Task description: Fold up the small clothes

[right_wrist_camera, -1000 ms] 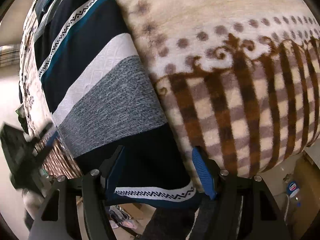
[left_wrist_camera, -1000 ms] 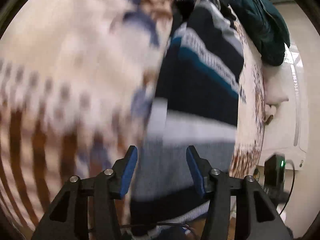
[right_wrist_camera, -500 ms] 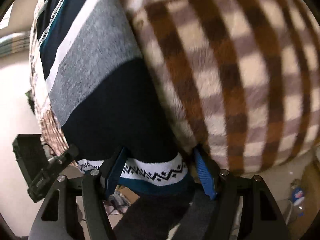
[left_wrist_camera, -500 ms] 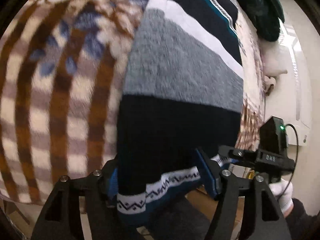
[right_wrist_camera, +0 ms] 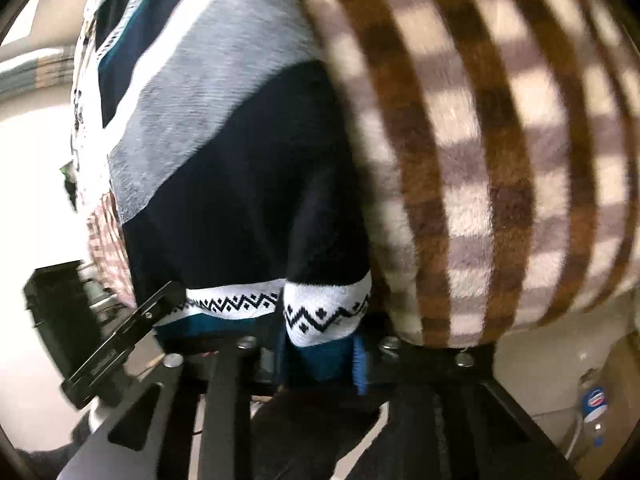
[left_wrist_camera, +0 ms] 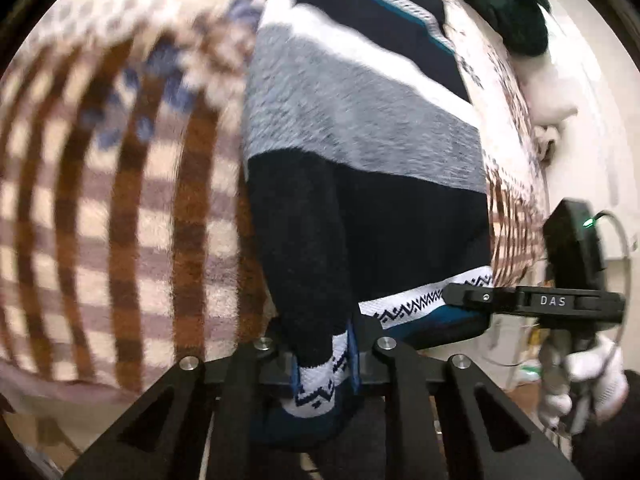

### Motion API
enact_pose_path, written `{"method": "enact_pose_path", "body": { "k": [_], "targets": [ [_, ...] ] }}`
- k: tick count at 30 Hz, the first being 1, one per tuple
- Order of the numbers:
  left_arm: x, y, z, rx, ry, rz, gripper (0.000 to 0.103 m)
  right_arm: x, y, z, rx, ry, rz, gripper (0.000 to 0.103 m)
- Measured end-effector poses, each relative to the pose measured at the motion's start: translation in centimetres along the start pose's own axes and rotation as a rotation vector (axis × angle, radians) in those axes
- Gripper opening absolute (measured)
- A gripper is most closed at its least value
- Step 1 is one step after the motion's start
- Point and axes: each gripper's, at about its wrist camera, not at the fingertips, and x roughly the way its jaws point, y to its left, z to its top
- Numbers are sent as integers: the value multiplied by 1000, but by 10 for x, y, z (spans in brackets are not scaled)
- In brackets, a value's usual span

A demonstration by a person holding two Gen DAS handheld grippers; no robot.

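Observation:
A knitted sweater [left_wrist_camera: 360, 140] with navy, grey, white and teal bands lies on a brown-checked fleece blanket [left_wrist_camera: 120, 200]. Its hem, a white band with a dark zigzag, hangs toward me. My left gripper [left_wrist_camera: 323, 364] is closing, and its blue pads pinch the hem's left corner. In the right wrist view the same sweater [right_wrist_camera: 224, 160] fills the left half. My right gripper [right_wrist_camera: 320, 354] is closing too, with the hem's right corner pressed between its pads. Each gripper shows at the edge of the other's view, at the hem.
The blanket [right_wrist_camera: 500, 160] spreads wide on both sides of the sweater. A dark green garment [left_wrist_camera: 516, 12] and a white cloth [left_wrist_camera: 548, 96] lie beyond the sweater's far end. A gloved hand [left_wrist_camera: 592, 376] holds the right gripper. A plastic bottle [right_wrist_camera: 594, 400] stands on the floor, lower right.
Both grippers slid down the sweater to its hem. Their jaws, wide a moment ago, have closed onto the two hem corners.

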Motion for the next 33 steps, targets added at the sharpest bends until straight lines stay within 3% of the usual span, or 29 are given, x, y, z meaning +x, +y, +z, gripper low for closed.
{"method": "enact_pose_path", "body": {
  "k": [5,7,12,25,28,33],
  "targets": [
    [-33,-43,5,99,-103,104,13,-29,60,-23,-133,-157,-227,17],
    [-46,-51,10,115,-138,111,13,-42,82,-29,-183,-216,-302,16],
    [-81,-66,32,155,-217,119,13,-85,123,-34,-284,-333,-393,16],
    [-147,-89,84,191,-312,105,13,-175,176,-20,-306,-478,-369,15],
    [-155,-94,106,187,-335,88,13,-193,185,-4,-306,-504,-340,15],
    [-162,-98,173,125,-372,-5,13,-225,200,50,-307,-564,-302,15]
  ]
}}
